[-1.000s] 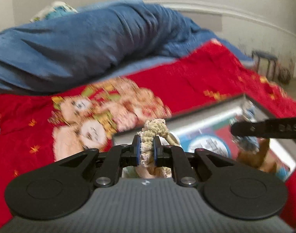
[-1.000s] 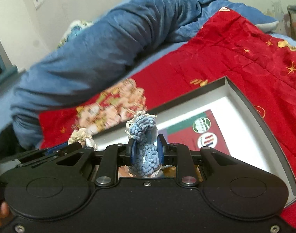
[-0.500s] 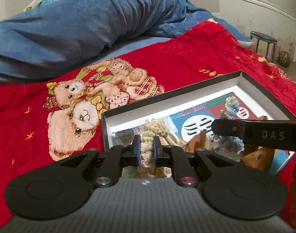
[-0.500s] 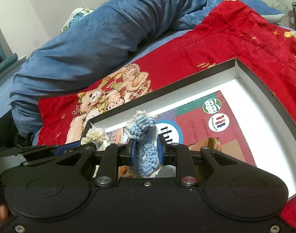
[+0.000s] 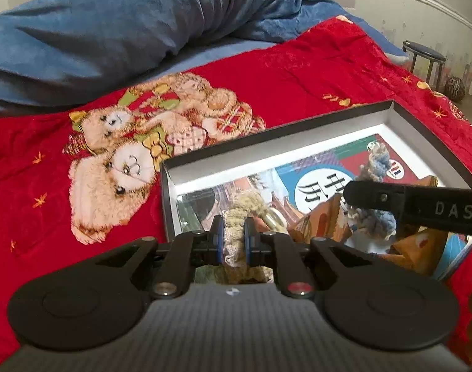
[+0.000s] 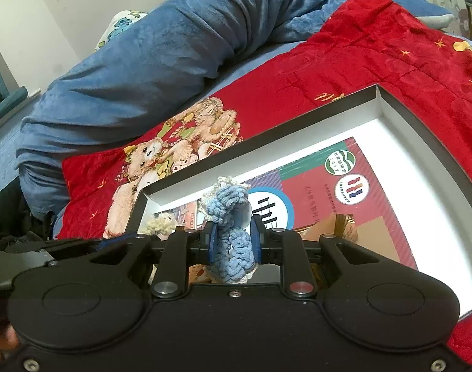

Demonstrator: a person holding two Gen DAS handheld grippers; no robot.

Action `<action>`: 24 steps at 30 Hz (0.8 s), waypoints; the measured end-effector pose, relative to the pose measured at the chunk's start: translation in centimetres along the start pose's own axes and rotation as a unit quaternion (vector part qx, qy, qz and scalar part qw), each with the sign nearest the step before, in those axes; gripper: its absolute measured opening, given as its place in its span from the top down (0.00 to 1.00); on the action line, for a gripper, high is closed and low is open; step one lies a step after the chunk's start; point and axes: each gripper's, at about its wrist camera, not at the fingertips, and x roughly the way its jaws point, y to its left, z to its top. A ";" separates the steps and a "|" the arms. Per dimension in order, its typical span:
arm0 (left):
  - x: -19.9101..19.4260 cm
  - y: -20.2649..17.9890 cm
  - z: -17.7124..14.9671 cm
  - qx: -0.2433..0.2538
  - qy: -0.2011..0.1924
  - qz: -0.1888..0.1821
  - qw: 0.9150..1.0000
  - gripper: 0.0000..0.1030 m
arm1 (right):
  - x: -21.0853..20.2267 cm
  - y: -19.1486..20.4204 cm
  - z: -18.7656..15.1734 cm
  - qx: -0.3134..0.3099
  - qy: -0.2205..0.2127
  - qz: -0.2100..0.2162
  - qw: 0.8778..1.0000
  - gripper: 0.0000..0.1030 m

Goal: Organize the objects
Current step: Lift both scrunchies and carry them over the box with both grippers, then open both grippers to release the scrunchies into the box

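Observation:
My left gripper [image 5: 233, 241] is shut on a beige crocheted piece [image 5: 236, 235], held over the near left corner of a shallow grey box [image 5: 267, 133]. My right gripper [image 6: 233, 238] is shut on a blue crocheted piece [image 6: 233, 241] over the same box [image 6: 422, 114]. In the left wrist view the right gripper's finger [image 5: 416, 207] crosses from the right with the blue piece [image 5: 375, 220] in it. The beige piece [image 6: 157, 224] shows at the left in the right wrist view. A printed book [image 6: 344, 192] lies on the box floor.
The box rests on a red bedspread [image 5: 313, 71] with a teddy-bear print [image 5: 136, 161]. A rolled blue blanket [image 5: 127, 21] lies behind it. Orange patterned packets [image 5: 322, 220] sit in the box near the grippers. A small stool [image 5: 422, 55] stands beyond the bed at the right.
Both views have tilted down, so the box fills more of the frame and both crocheted pieces hang lower over it. Both grips are unchanged.

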 end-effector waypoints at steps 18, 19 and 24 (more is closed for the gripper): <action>-1.1 0.8 -0.3 0.001 -0.012 -0.017 1.000 0.56 | -0.7 1.3 -0.8 -0.025 0.008 -0.017 1.000 0.64; -1.8 0.9 -0.2 -0.002 -0.020 -0.023 1.000 0.55 | -1.0 1.5 -0.7 -0.027 0.005 -0.020 0.999 0.58; -4.8 1.1 0.0 0.004 -0.056 -0.029 0.998 0.42 | -3.0 2.1 -0.2 -0.025 -0.018 -0.023 0.999 0.49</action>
